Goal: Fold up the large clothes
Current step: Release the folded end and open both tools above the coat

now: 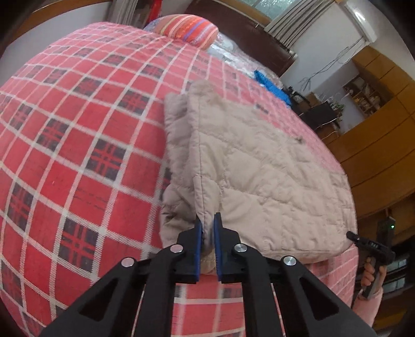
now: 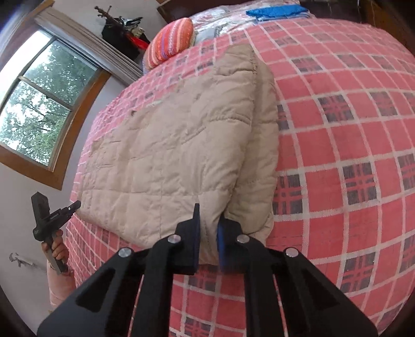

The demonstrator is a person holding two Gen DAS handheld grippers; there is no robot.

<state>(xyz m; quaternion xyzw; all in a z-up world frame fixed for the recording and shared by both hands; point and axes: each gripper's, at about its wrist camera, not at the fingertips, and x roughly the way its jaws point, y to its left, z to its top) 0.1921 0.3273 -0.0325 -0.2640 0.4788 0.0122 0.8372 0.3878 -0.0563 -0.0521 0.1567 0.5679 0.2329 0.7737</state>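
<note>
Beige quilted padded garment (image 1: 259,171) lying on a bed covered by a red, white and dark plaid blanket (image 1: 77,129), near the bed's front edge. The left hand-held gripper (image 1: 207,233) is clamped on a raised fold of the garment at its near left corner, blue-lined pads pressed against both sides of the fabric. The right hand-held gripper (image 2: 208,228) likewise pinches the near right corner, cloth bunched between its jaws. In each wrist view the opposite device appears at the frame margin, held in a hand (image 2: 55,250) with a pink sleeve below it.

Step in hand, as judged: carrying the near hem over toward the far edge to halve the garment. For a clean result, both corners should rise together and travel at equal height, keeping the hem taut between them so the padding does not sag or roll; the edges should be aligned before release.

Materials: the garment is thick, puffy and stitched in rectangular panels, matte, with soft creases; a doubled layer shows along its side edge. It will likely resist sharp creasing. The blanket is flat woven cloth. A striped orange-red pillow (image 1: 192,28) and a folded blue cloth (image 2: 278,13) lie at the head of the bed
</note>
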